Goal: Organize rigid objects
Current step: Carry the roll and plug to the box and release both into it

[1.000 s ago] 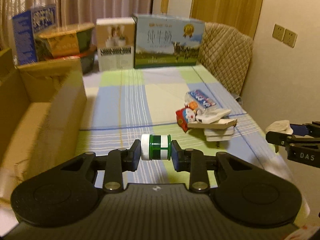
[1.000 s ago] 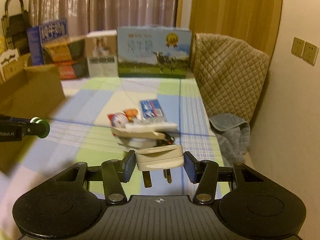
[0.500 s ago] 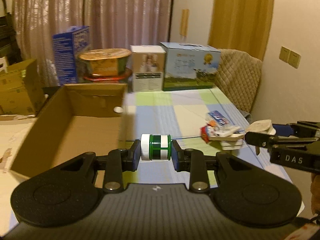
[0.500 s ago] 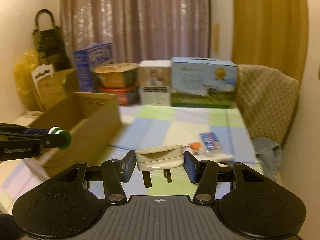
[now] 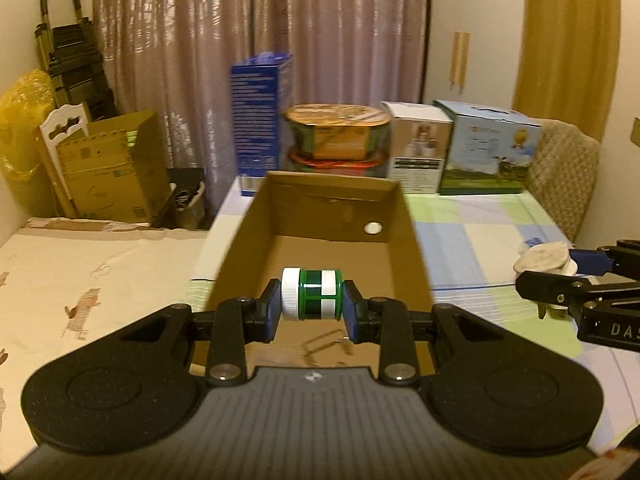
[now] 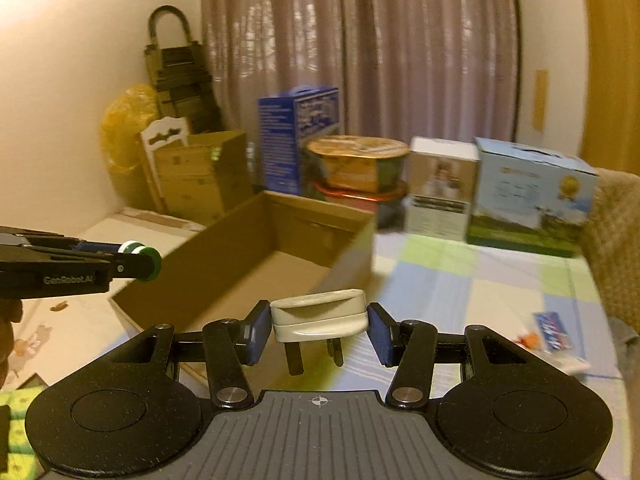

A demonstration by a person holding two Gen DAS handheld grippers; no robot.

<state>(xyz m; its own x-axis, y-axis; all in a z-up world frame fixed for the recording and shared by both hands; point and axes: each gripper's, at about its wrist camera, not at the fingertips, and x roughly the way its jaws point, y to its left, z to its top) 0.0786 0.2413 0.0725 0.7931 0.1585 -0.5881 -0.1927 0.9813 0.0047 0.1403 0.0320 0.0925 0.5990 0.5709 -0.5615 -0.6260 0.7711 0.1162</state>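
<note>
**A:** Where did each load lie with respect to the cardboard box [image 5: 404, 240]?

**B:** The left gripper [image 5: 311, 305] was clamped on the green-and-white bottle [image 5: 312, 294], its pads pressing the cap end and the base, so that the bottle's long axis ran crosswise between the fingers. The bottle hung above the box's open interior, near the front wall. The right gripper [image 6: 316, 330] was closed on the white plug adapter [image 6: 319, 315], pins pointing downward; it hung outside the box, off its right-hand wall, above the checked tablecloth [image 6: 500, 276].

**A:** Which gripper was nearer the box?

**B:** The left, judged already over the opening; a release there would probably land the bottle on the box floor. The right would first have to cross the box's right wall. Further loose items [image 6: 556, 340] lay on the cloth, well apart from the box.
</note>
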